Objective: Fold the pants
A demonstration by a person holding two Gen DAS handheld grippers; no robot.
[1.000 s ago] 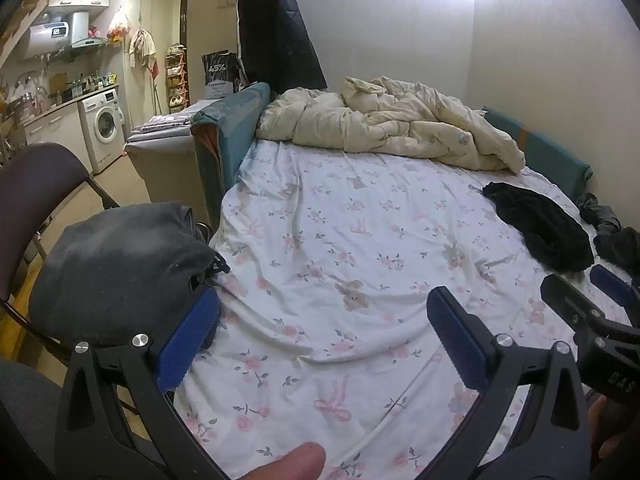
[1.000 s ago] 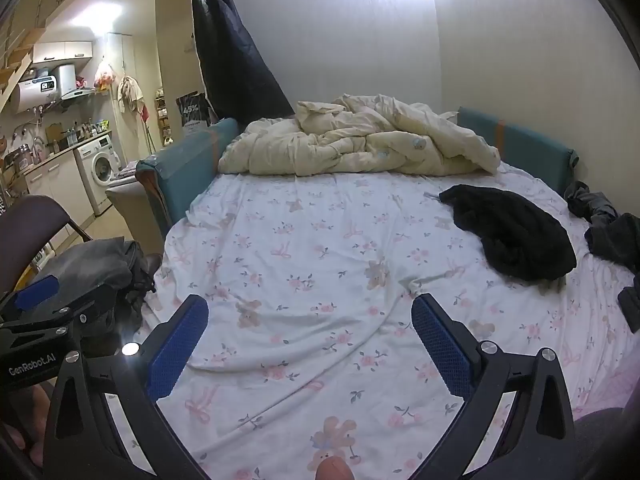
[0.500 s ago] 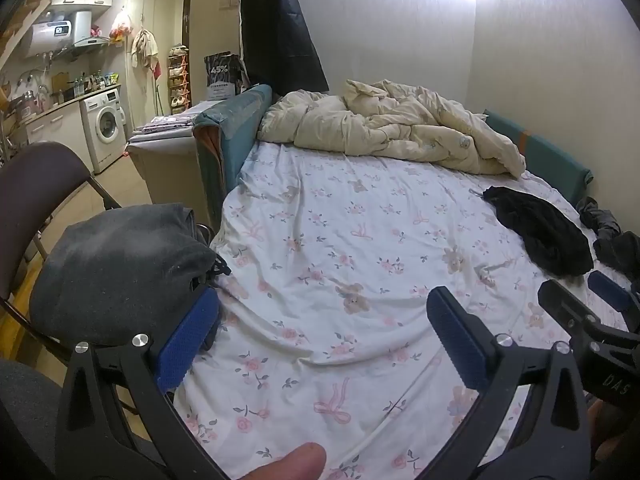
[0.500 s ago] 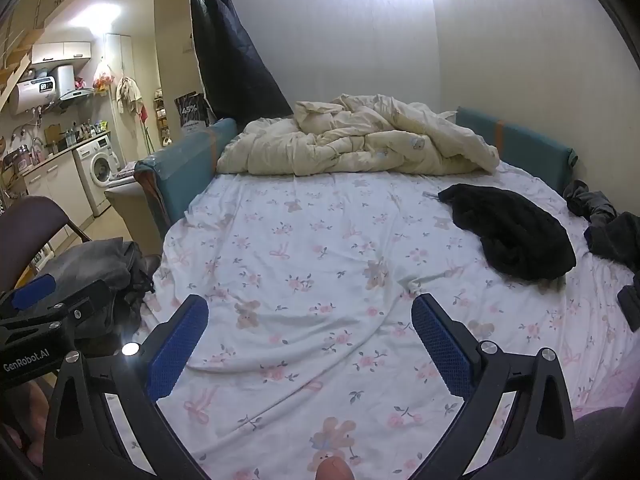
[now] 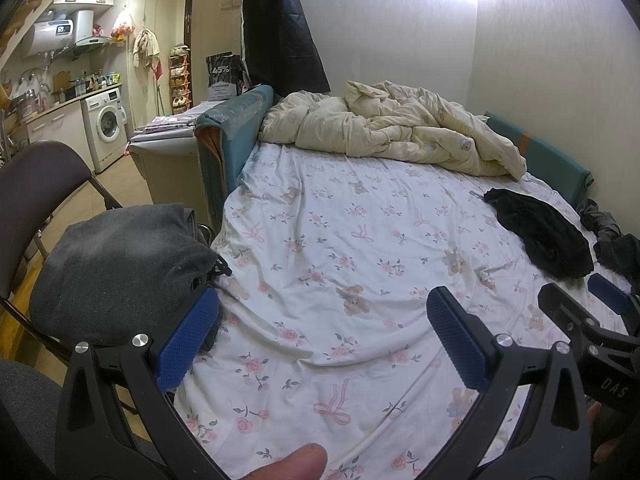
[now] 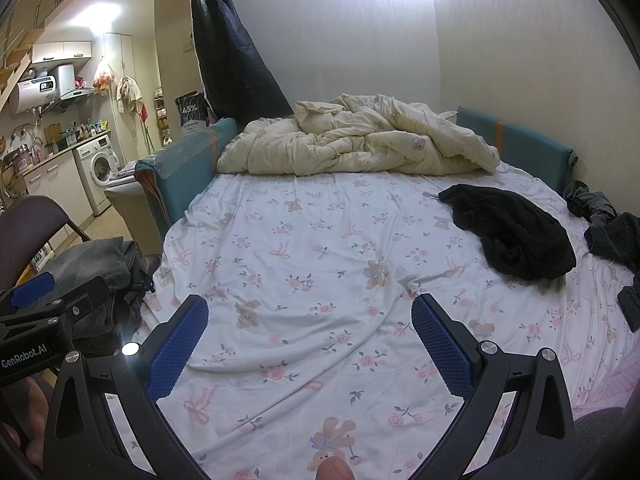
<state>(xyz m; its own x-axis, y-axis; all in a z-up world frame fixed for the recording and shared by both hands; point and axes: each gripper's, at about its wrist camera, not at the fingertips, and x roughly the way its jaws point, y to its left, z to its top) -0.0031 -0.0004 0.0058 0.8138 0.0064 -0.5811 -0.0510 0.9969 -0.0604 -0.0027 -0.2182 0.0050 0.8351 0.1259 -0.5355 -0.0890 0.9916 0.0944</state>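
Black pants point(image 5: 538, 234) point(image 6: 512, 230) lie crumpled on the right side of the floral bed sheet point(image 5: 340, 248) point(image 6: 304, 264). My left gripper point(image 5: 320, 332) hovers open over the near left part of the bed, empty. My right gripper point(image 6: 310, 338) is also open and empty above the near edge, with the pants far off to its upper right. Each gripper shows at the edge of the other's view.
A cream duvet point(image 5: 392, 128) is bunched at the head of the bed. Grey clothes point(image 5: 116, 264) rest on a chair point(image 5: 36, 184) to the left. More dark garments point(image 6: 608, 228) lie at the bed's right edge. A kitchen with a washing machine point(image 5: 106, 126) is far left.
Both views have shifted only slightly. The grippers stay open and nothing on the bed has moved.
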